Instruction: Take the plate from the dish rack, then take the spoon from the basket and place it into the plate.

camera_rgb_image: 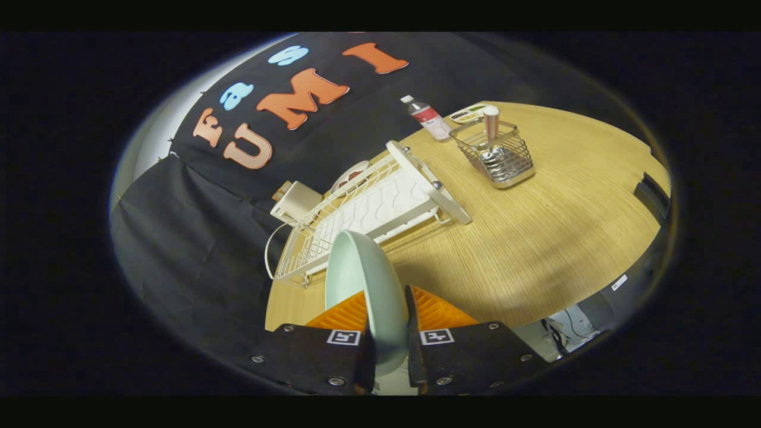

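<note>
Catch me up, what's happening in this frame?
The hand-held tool is shut on a pale green ceramic plate, gripping it on edge between both fingers, lifted over the wooden table. The white wire dish rack sits just beyond, with another dish at its far end. Further off, the metal wire basket holds what looks like the spoon, not yet touched. A clear plastic bottle stands behind it.
</note>
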Demonstrator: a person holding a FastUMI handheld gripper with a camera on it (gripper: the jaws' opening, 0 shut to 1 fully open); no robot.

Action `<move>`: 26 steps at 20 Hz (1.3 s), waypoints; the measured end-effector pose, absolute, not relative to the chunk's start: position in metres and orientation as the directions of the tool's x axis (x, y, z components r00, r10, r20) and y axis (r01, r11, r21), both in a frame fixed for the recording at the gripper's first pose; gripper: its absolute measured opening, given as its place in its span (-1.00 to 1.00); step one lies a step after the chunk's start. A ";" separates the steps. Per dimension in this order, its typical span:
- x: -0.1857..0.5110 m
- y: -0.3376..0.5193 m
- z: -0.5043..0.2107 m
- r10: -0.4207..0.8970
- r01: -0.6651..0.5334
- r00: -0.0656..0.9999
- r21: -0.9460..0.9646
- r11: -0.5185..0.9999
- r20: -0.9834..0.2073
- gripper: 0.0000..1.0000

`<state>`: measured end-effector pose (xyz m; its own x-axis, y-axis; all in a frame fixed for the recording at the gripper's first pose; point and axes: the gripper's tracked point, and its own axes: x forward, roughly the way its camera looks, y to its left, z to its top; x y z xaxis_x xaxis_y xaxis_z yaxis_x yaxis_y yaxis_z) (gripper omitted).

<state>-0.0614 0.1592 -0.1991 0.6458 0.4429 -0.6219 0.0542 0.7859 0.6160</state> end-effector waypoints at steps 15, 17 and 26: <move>-0.048 0.138 -0.232 0.401 0.088 0.605 0.558 0.825 -0.688 -0.18; -0.043 0.127 -0.226 0.385 0.078 0.625 0.545 0.835 -0.679 0.02; 0.009 0.020 -0.171 0.046 0.069 0.848 0.196 0.978 -0.527 0.97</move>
